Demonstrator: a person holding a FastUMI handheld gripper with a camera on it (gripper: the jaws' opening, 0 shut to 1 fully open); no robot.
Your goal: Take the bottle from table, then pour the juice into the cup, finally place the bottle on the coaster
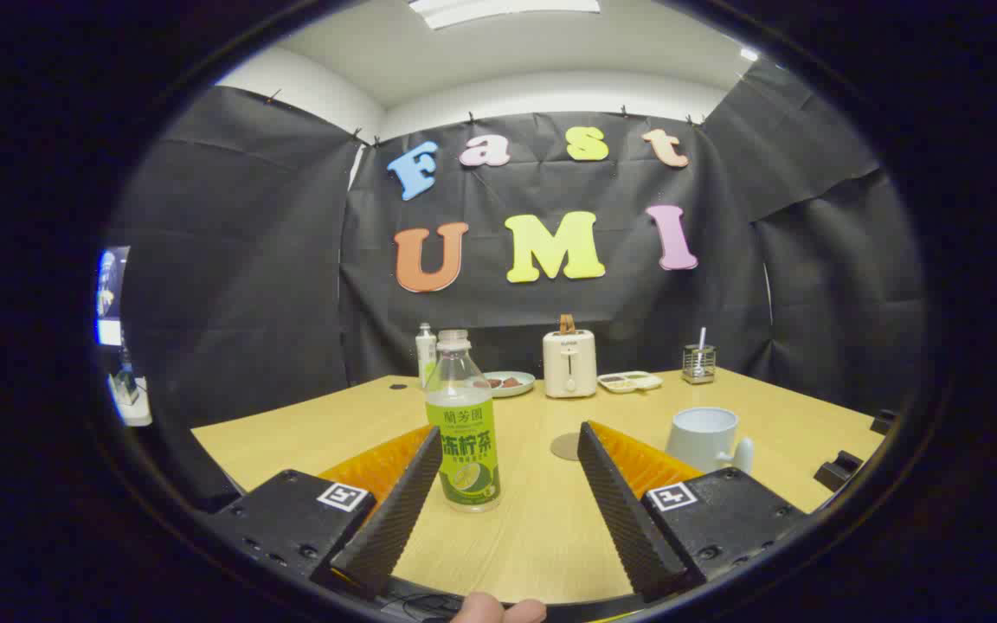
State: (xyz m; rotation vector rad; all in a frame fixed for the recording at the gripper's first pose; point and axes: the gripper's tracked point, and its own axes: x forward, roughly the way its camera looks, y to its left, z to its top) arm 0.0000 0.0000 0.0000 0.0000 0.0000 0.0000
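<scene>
My hand-held gripper [509,450] hangs low over the near edge of the desk [542,528] with its fingers spread wide apart and nothing grasped. The bottle [462,421] stands upright on the desk between the fingers, close against the inner face of my left finger [395,510] and well clear of the right one; I cannot tell whether the left finger actually touches it. It has a clear upper body, a pale cap and a green label around its lower half. The round coaster [565,446] lies flat just beyond the fingertips, near the middle of the desk. The white cup [706,439] stands to the right of the coaster, beyond my right finger, its handle turned toward the near right. Along the far edge of the desk I see a small white bottle [426,353], a plate [509,383], a cream toaster [569,364], a divided tray [630,381] and a wire holder [698,363]. A fingertip of mine [498,609] shows below the gripper.
</scene>
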